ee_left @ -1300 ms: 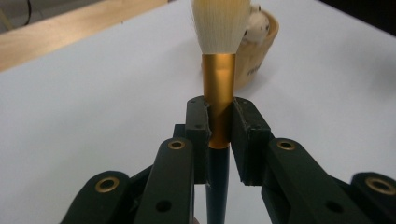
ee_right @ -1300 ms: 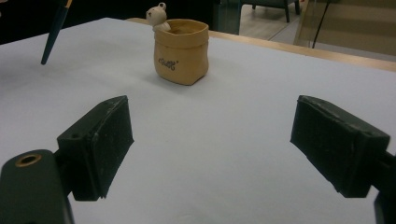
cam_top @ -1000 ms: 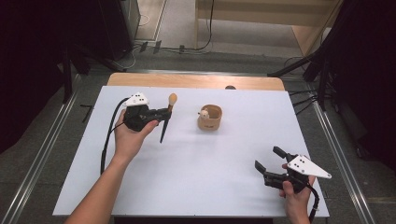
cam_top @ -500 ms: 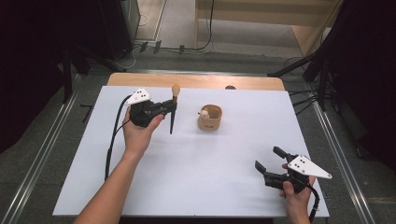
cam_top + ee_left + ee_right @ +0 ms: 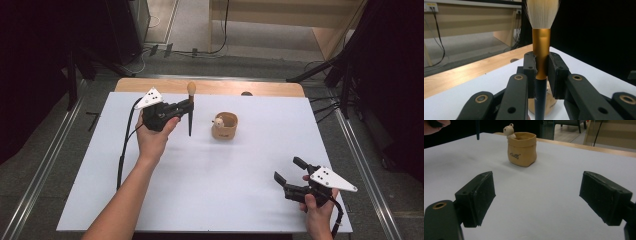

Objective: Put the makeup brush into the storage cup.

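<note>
Up above the desk, the left tool is clamped on a brush, held upright just left of the pot, so I'd say it's mid-carry. Next it probably needs lining up over the pot's mouth and lowering handle-first; the right tool sits open, well apart.

Brush now upright, nearer the cup
</note>
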A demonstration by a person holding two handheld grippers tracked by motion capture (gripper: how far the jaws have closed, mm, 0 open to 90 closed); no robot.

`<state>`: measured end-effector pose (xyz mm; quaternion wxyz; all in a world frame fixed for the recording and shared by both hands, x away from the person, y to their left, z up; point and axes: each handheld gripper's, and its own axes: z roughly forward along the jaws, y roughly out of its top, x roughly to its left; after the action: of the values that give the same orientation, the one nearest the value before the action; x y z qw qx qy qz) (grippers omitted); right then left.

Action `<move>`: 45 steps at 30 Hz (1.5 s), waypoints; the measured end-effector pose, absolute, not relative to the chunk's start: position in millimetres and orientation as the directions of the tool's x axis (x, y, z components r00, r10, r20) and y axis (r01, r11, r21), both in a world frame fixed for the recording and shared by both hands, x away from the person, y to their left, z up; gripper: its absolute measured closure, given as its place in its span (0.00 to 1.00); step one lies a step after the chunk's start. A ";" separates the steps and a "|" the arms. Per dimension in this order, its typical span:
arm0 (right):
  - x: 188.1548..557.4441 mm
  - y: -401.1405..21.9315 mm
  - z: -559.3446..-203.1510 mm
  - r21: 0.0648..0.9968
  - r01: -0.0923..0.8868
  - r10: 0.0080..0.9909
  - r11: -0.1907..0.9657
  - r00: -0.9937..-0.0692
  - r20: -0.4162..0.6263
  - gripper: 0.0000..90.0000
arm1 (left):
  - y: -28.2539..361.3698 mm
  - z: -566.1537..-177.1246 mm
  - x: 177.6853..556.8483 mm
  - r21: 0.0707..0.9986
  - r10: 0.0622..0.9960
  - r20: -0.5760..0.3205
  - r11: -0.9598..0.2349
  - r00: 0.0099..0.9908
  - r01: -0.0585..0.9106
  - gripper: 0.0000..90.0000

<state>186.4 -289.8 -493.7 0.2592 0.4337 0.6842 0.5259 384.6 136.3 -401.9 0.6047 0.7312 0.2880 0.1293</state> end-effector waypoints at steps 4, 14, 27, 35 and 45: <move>186.3 -289.7 -493.8 0.944 0.321 0.868 0.074 -0.487 0.097 0.15 | 135.3 -401.8 386.7 0.965 0.578 -0.164 -0.074 0.800 0.251 0.87; 187.4 -289.0 -494.8 0.944 0.319 0.867 0.080 -0.490 0.092 0.15 | 127.7 -395.5 391.0 0.977 0.569 -0.146 -0.045 0.809 0.209 0.87; 186.6 -290.4 -494.6 0.943 0.322 0.868 0.078 -0.487 0.095 0.15 | 109.2 -386.9 395.3 0.982 0.556 -0.139 -0.031 0.819 0.188 0.87; 186.4 -291.0 -495.1 0.943 0.325 0.868 0.075 -0.486 0.098 0.15 | 100.2 -384.3 398.0 0.985 0.538 -0.127 -0.033 0.833 0.171 0.87; 185.5 -291.1 -495.7 0.942 0.327 0.870 0.070 -0.483 0.103 0.15 | 90.9 -384.6 406.0 0.984 0.534 -0.140 -0.020 0.834 0.178 0.87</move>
<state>185.5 -291.1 -495.7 0.2592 0.4374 0.6838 0.5233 406.0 90.9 -384.6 0.6520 0.7012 0.2541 0.1364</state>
